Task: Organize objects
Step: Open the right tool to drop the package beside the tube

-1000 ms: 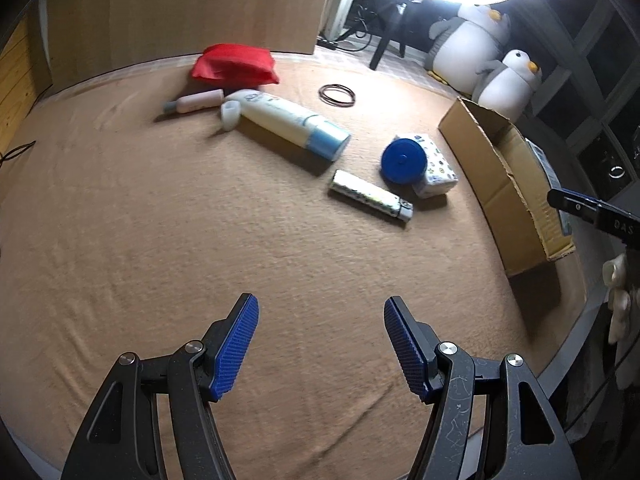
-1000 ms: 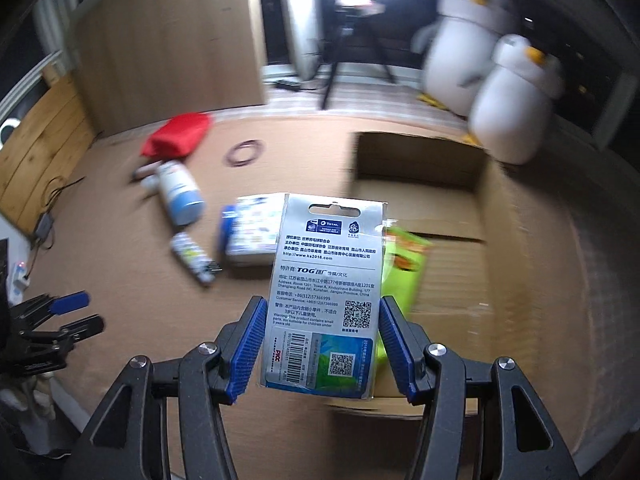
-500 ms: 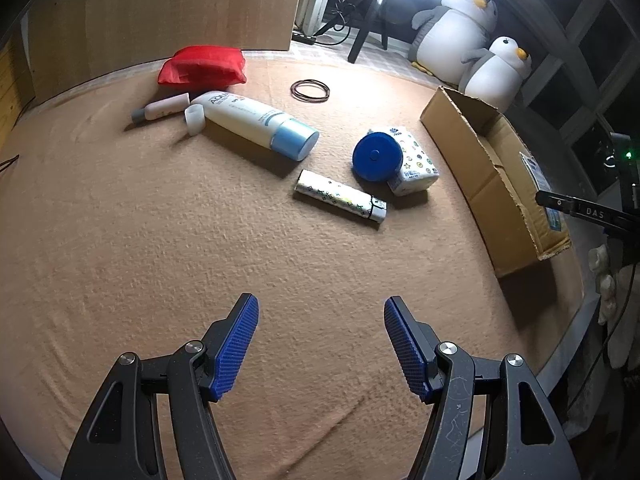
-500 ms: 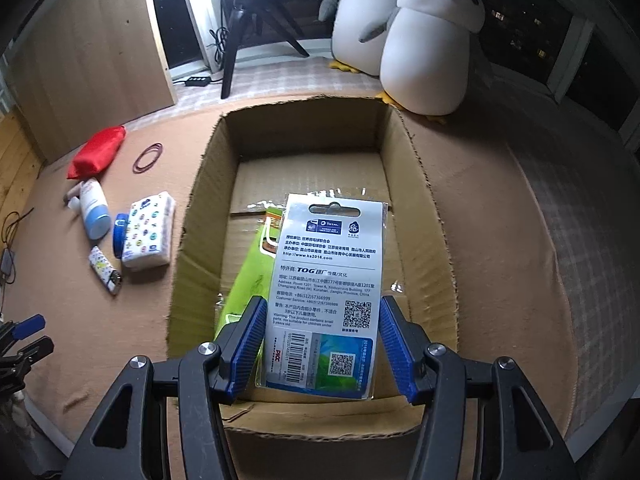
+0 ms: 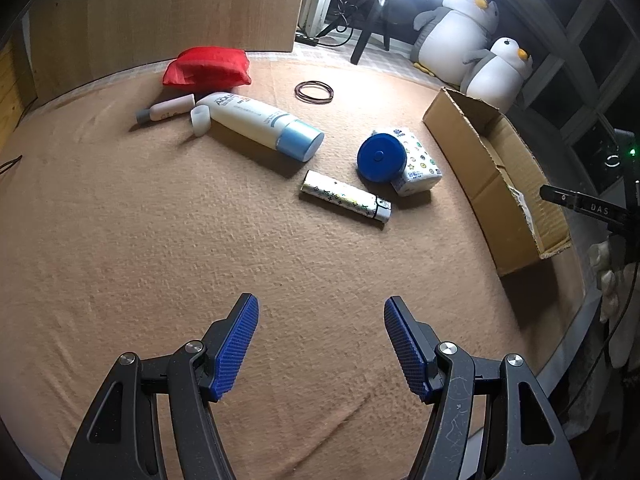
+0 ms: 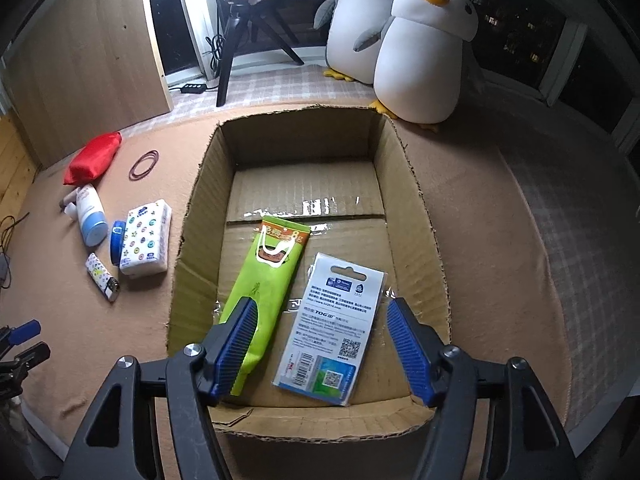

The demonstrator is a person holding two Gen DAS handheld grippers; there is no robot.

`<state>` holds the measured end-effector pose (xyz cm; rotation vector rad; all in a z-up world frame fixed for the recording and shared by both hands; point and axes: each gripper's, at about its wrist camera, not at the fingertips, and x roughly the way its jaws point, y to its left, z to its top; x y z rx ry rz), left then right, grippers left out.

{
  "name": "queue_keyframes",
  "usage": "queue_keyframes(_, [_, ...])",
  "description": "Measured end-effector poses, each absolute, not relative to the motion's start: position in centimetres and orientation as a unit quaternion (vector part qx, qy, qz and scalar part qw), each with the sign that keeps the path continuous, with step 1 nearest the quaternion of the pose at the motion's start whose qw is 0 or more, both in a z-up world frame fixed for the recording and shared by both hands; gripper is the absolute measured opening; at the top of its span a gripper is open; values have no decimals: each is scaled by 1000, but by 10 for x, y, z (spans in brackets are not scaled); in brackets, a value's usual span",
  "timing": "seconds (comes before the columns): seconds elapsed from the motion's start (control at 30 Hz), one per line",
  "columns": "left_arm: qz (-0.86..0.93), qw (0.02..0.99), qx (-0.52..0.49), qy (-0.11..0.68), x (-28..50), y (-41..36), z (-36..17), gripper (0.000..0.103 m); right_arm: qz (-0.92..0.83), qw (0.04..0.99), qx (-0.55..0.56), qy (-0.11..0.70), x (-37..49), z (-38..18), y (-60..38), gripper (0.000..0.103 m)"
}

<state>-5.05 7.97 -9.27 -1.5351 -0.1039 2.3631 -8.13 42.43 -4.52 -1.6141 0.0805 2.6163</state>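
Now the right gripper [image 6: 320,344] hangs over the box [image 6: 420,200], jaws opening, the card [image 6: 336,328] lying loose inside beside the green pack [image 6: 268,276], while the left gripper [image 5: 321,344] gapes empty above the surface [image 5: 160,240].

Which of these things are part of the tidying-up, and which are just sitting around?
Part of the job:
box
white card pack
green packet
lotion tube
lighter
tissue pack
blue disc
red pouch
rubber bands

Just lying about:
penguins
tripod

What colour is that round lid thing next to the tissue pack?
The round lid is solid blue. It leans against the patterned tissue pack, clearest in the left wrist view.
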Motion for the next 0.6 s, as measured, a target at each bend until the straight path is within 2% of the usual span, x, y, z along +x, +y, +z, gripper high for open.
queue_keyframes(0.2, [828,157,-537,-38,-49,73,-92,69,859,26,-509,41,-76,-33,413,64])
queue_keyframes(0.6, [840,151,-520,-27,-72,70,-82,69,874,-55,-476,84,-60,-5,354,64])
